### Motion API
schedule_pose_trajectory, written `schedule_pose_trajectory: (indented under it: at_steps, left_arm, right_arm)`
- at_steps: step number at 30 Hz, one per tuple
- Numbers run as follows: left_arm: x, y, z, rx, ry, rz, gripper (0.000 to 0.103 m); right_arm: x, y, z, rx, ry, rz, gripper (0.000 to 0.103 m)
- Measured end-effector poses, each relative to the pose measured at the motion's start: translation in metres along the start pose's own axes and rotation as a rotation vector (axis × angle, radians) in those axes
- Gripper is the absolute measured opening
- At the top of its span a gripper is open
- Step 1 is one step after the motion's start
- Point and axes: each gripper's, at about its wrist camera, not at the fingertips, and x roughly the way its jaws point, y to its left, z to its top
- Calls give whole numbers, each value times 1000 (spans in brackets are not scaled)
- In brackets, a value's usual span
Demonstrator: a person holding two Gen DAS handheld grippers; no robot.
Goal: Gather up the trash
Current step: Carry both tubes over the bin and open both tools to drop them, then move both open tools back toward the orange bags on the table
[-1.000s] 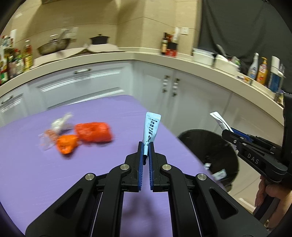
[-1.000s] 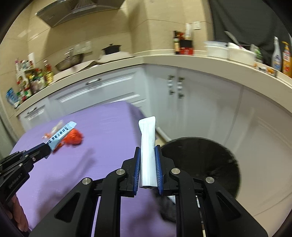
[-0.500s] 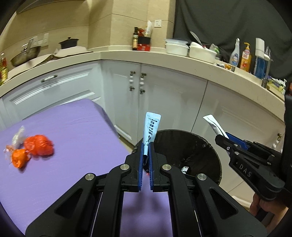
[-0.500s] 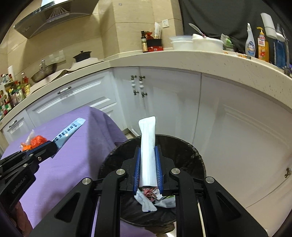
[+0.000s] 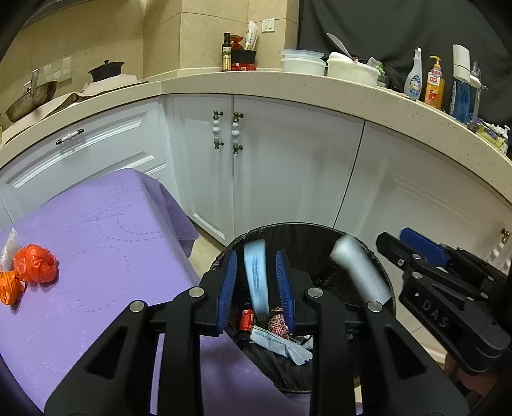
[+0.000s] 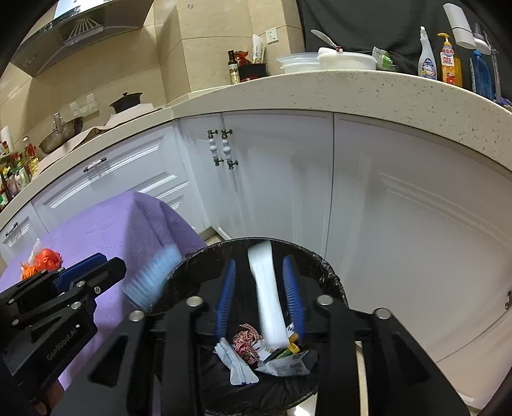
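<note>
A purple cloth covers the surface (image 5: 105, 256), its corner draping over the edge near white kitchen cabinets (image 5: 288, 166) that curve under a pale speckled countertop (image 5: 320, 86). On that countertop stand a dark bottle (image 5: 227, 52), stacked white containers (image 5: 302, 62), a spray bottle (image 5: 414, 75) and an orange soap dispenser (image 5: 434, 83); farther left sit a black pot (image 5: 105, 70) and a metal pan (image 5: 28, 97). A range hood (image 6: 80, 28) shows in the right wrist view. Beside the surface stands a round black-lined trash bin (image 5: 323, 275) holding wrappers and a scrap of checked ribbon. The left tongs (image 5: 256, 281) are spread wide over the bin, and a light blue sachet (image 5: 257, 275) sits loose between the blue pads, blurred, touching neither as far as can be told. The right tongs (image 6: 260, 294) are likewise spread wide over the bin, with a white packet (image 6: 267, 294) blurred between them and free of both pads. Two crumpled orange wrappers (image 5: 35, 264) lie at the left edge of the surface with a clear bit of plastic beside them, partly cut off by the frame. The bin's floor is mostly hidden behind the tongs, and the print on the trash inside is too small to read.
</note>
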Motion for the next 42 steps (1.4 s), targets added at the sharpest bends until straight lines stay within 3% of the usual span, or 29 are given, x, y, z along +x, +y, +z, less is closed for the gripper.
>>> schedule_pose_trajectory:
  at_steps: [3,4,5,13,19,34,42]
  left_arm:
    - [1,3,0,-12,14,-5,32]
    - [-1,5,0,-19,11,-4,45]
    - [-2,7,0,-24,3,-1,52]
    - [-28,44,-2,-78,-21,45,56]
    - [-56,99,-16,-151,-27,132,60]
    - [-129,248,-59,-333,-38,403,66]
    - [-153,304,-77,-413,-39,490,67]
  right_arm:
    - [-1,-1,0,4,-6,-6,39]
    - [-2,-1,0,5,-8,-8,41]
    - [-4,-1,0,6,-10,-10,43]
    - [-11,18,4,-6,-28,4,54]
    - [-6,53,3,-38,-12,62,56]
    - [9,216,-12,-220,46,322,59]
    - [21,290,-14,-293,64,399,66]
